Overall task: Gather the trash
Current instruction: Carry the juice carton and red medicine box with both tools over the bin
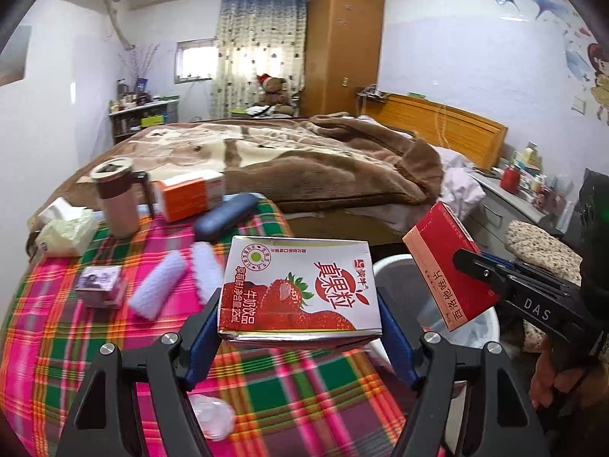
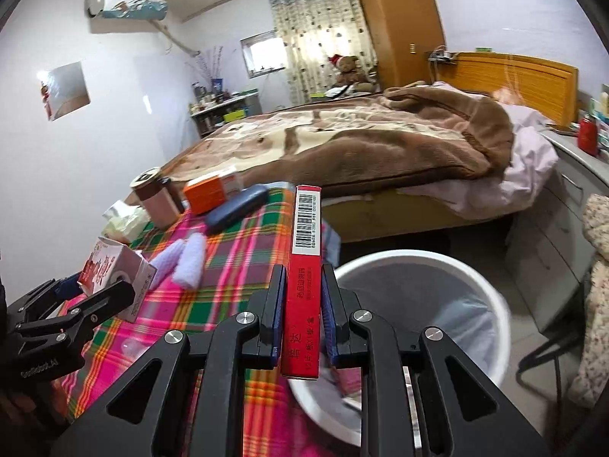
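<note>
At the plaid worktop's (image 1: 95, 346) edge, the left claw (image 1: 298, 337) grips a strawberry milk carton (image 1: 300, 285), the right claw (image 2: 303, 327) pinches a red box (image 2: 304, 285) beside the white bin (image 2: 418, 266); dropping both in looks next.

Black tongs (image 2: 302, 316), blue pads (image 2: 330, 323)

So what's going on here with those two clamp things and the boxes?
A person is clearing rubbish off a table with a plaid cloth, using a handheld gripper in each hand. The left gripper is clamped on a strawberry milk carton, and the right gripper is clamped on a thin red box. Both are lifted near the white bin beside the table; nothing has been dropped yet.
</note>
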The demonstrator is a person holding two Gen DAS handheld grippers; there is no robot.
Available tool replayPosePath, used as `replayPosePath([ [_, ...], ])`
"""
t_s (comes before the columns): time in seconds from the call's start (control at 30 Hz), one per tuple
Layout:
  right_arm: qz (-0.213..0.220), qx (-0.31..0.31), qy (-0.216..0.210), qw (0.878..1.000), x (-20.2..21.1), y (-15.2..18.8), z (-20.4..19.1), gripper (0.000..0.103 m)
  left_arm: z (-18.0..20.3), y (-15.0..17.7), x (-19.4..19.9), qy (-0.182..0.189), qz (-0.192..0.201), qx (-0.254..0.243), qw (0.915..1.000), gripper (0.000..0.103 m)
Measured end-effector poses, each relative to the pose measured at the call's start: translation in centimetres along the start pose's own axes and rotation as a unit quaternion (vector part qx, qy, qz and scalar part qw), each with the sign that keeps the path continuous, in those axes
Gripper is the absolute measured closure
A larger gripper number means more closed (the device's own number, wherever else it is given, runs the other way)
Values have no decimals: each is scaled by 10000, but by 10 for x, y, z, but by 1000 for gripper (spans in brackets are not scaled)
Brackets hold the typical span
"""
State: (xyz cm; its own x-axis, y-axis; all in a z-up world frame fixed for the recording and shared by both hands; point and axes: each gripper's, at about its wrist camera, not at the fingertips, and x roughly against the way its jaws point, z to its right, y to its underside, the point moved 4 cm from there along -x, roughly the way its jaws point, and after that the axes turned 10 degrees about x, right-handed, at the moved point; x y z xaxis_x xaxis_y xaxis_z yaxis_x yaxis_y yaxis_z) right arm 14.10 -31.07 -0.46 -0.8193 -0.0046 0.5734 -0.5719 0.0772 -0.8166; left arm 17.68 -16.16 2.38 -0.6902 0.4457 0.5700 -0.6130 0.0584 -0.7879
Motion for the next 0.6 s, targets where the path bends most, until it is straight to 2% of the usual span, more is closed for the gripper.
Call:
replayPosePath([
  [0.23, -105, -203, 361, 9991, 4, 11, 37, 85, 44, 9, -18, 372, -203, -143, 9990, 29],
  [0.6, -471, -474, 574, 9961, 0, 36, 74, 85, 94, 36, -53, 608, -570, -494, 9953, 29],
])
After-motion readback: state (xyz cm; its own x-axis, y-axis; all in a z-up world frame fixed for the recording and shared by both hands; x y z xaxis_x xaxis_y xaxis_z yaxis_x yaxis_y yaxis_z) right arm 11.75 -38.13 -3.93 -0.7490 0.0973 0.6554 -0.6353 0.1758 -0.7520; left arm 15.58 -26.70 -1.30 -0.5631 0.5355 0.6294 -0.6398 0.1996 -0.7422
